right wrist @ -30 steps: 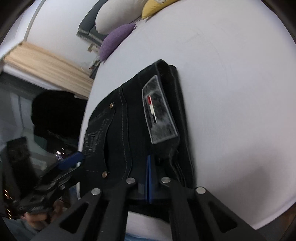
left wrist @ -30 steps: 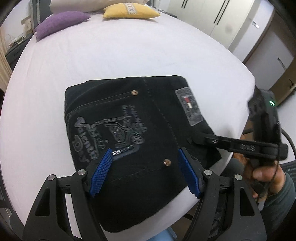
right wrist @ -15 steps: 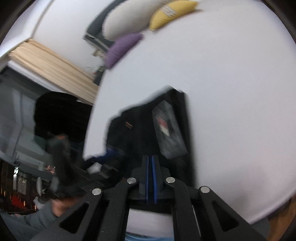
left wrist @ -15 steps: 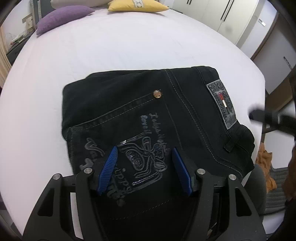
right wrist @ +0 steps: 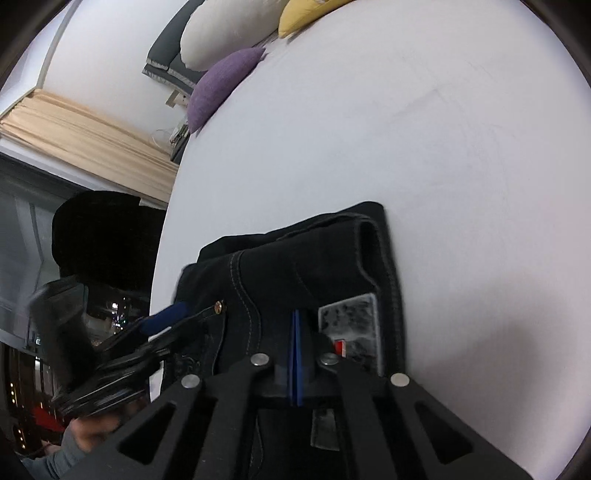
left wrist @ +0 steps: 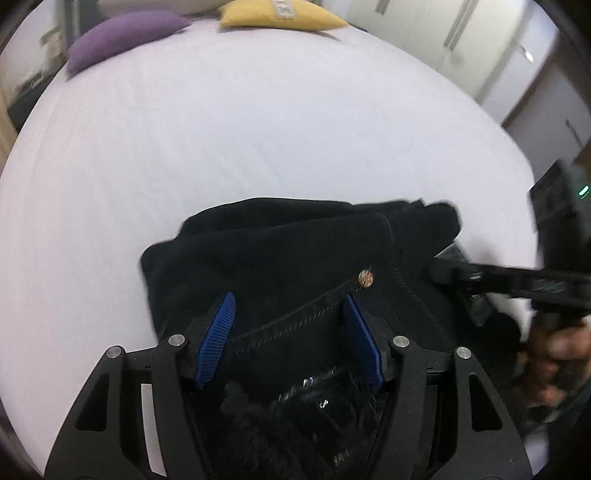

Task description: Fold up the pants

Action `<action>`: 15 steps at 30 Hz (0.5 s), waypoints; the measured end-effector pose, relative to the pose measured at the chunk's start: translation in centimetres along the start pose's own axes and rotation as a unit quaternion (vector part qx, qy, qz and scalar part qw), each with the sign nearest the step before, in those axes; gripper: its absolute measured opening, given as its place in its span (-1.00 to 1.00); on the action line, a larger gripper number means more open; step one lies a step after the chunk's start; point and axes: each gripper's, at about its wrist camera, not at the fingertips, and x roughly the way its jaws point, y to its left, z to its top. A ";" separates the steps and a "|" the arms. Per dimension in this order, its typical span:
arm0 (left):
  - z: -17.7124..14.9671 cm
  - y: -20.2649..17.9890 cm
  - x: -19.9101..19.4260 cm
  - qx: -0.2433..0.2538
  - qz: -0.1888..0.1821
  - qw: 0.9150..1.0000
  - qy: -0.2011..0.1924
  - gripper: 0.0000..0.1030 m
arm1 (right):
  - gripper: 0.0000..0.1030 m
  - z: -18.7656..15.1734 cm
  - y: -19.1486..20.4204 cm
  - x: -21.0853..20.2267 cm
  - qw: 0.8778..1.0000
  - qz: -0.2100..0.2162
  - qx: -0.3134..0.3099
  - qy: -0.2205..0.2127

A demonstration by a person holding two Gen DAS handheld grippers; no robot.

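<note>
One pair of folded black pants (left wrist: 295, 258) lies low in the left-wrist frame on a white bed (left wrist: 258, 129), its near end blurred and cut off by the frame. The left gripper (left wrist: 290, 341) stands half apart over the pocket seam; whether its pads press the cloth is unclear. The right gripper (right wrist: 296, 354) is closed, blue pads together, against the waistband beside one grey label (right wrist: 351, 325). Farther up, three pillows: purple (right wrist: 221, 88), yellow (left wrist: 277, 16), white (right wrist: 229, 33).

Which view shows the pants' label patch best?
The right wrist view: the grey patch with its red mark sits unhidden beside the shut right gripper. In the left wrist view the patch cannot be made out on the pants.
</note>
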 end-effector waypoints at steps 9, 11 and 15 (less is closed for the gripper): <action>-2.1 -0.2 -1.9 0.014 -0.010 0.999 -0.040 0.15 | -1.00 -4.3 -1.1 -2.7 0.999 0.033 -0.012 0.006; -4.0 -0.2 -3.1 0.017 -0.025 0.998 -0.047 0.16 | -1.00 -5.4 -1.5 -4.0 0.999 0.040 -0.005 0.004; -8.0 -1.1 -5.1 0.023 -0.101 0.993 -0.051 0.16 | -0.83 -5.9 0.8 -6.8 0.991 0.132 -0.014 -0.024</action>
